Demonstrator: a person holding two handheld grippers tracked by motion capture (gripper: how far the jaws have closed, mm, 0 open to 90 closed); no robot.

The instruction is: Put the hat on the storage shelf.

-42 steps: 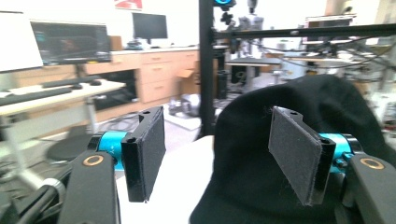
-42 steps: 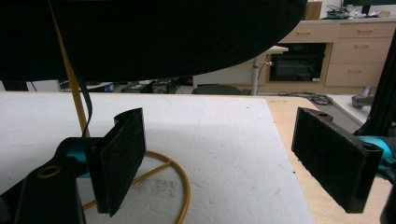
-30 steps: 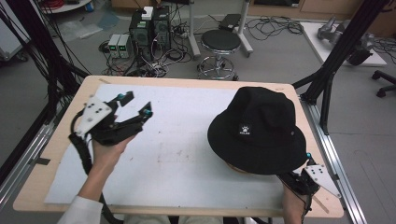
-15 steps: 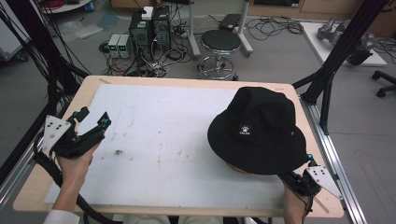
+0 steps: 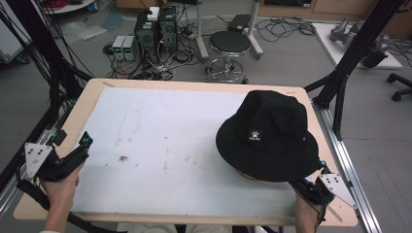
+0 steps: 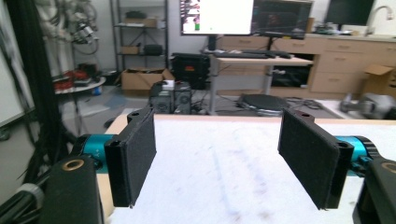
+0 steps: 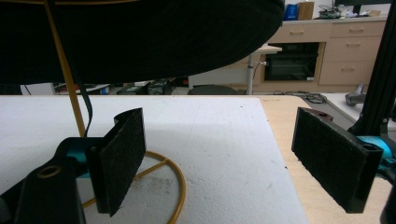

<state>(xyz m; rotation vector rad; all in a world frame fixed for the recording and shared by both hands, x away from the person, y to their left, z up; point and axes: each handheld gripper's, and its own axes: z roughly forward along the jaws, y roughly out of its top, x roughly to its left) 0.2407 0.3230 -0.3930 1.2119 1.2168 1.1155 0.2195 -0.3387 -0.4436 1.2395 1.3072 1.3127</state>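
Observation:
A black bucket hat (image 5: 267, 136) with a small white logo sits on a gold wire stand (image 7: 173, 183) at the right of the white mat (image 5: 165, 131). My right gripper (image 5: 305, 183) is at the near right corner, its jaws reaching under the brim. In the right gripper view the right gripper (image 7: 233, 163) stands open, with the hat (image 7: 140, 37) overhead and the stand's ring by the left jaw. My left gripper (image 5: 73, 141) is low at the table's near left edge. Its jaws have just been opening, and in the left gripper view the left gripper (image 6: 224, 168) holds nothing.
The mat covers a wooden table (image 5: 82, 104). Black frame posts (image 5: 350, 58) stand at both sides, with a metal rail (image 5: 352, 165) along the right edge. A stool (image 5: 229, 46) and computer boxes (image 5: 155, 29) with cables stand on the floor beyond the far edge.
My left gripper has moved left and down, from over the mat's left part to the table's near left edge. The hat and the right gripper have kept still.

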